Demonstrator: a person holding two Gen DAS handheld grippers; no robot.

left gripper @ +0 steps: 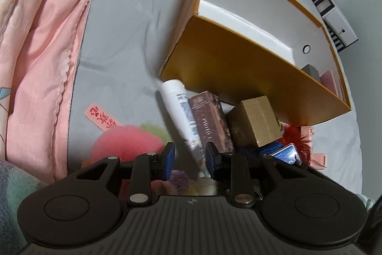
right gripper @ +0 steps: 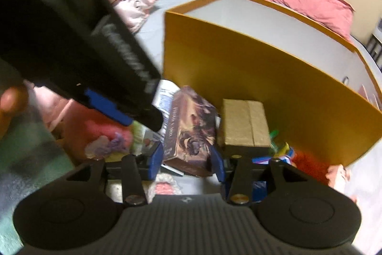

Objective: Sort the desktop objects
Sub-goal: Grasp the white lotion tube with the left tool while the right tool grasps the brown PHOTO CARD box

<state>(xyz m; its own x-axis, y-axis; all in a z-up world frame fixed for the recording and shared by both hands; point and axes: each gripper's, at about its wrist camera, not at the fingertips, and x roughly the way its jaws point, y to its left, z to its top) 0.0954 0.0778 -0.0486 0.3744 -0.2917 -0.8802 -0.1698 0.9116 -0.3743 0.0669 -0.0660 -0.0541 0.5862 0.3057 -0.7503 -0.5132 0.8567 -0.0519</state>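
I read the work area as a grey bed sheet [left gripper: 119, 44], not a worktop, with an orange box [left gripper: 238, 68] standing on it and a heap of small items against its near wall. The left tongs [left gripper: 189, 159] straddle the lower end of a white tube [left gripper: 179, 111]; the blue pads [left gripper: 168, 159] stand a little wider than the tube, and I cannot tell whether either pad touches it. The right tongs [right gripper: 186, 159] are parted about the width of the brown printed carton [right gripper: 191, 126], one pad on each side of its near end; contact is uncertain because the view is blurred. I judge the tube to be light, smooth and somewhat squashy, so it may slip or pivot if taken at the tapered end; hold it across the firm mid-body instead. The carton looks light and stiff along its edges but crushable on its broad faces; grip across the narrow width near the middle with modest force. The gold box [right gripper: 246, 126] lies just beside the carton and may be dragged along. The orange box interior [left gripper: 250, 4] shows free room for deposits, and a few items already sit at its far end.
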